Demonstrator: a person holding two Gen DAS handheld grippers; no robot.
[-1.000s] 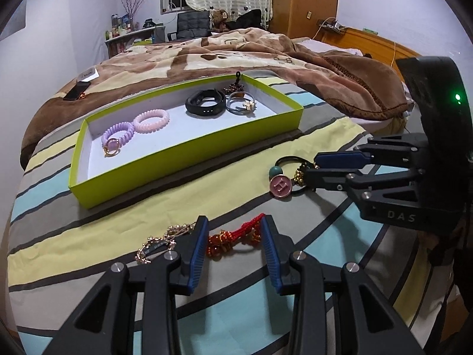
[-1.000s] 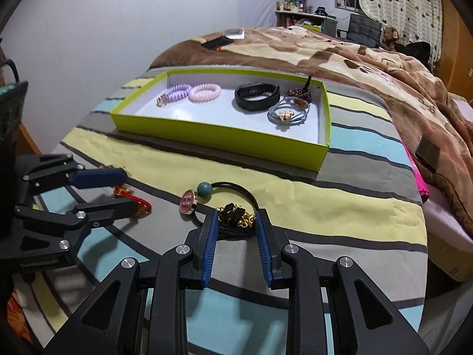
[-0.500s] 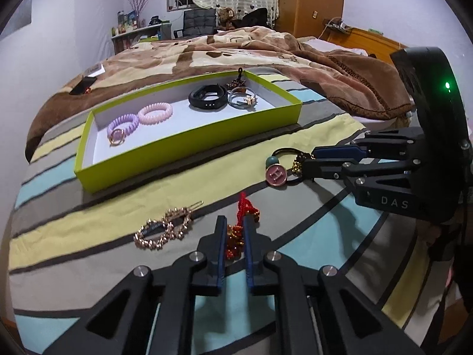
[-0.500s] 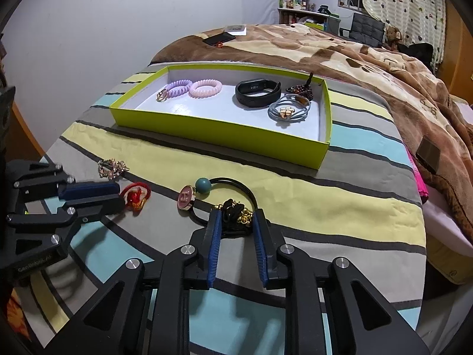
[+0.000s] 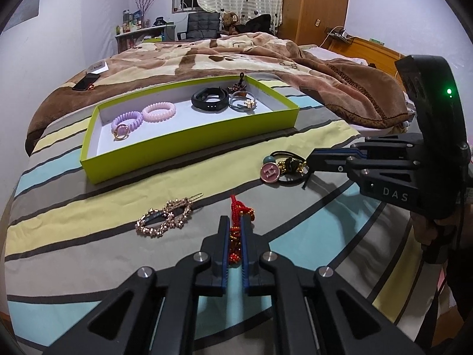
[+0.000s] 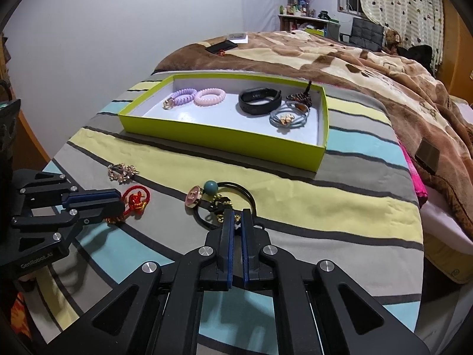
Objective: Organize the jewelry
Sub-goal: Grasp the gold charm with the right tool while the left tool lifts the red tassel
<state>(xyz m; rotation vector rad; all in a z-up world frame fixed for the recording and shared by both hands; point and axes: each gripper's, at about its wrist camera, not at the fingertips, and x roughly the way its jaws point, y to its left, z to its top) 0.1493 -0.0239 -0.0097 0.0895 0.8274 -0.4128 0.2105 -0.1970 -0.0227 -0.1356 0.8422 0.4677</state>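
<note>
Our left gripper (image 5: 235,230) clamped on one red knotted bracelet (image 5: 240,210), our right gripper (image 6: 235,222) clamped on one black charm hair tie (image 6: 220,199), one gold hair clip (image 5: 165,217) on striped bedspread (image 5: 88,236), five pieces in one green tray (image 5: 189,145)

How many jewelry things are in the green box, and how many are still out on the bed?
In the green box: 5 (purple coil tie, pink coil tie, black band, silver bangle, dark beaded piece)
Out on the bed: 3 (gold hair clip, red cord bracelet, black hair tie with charms)
Total: 8
</note>
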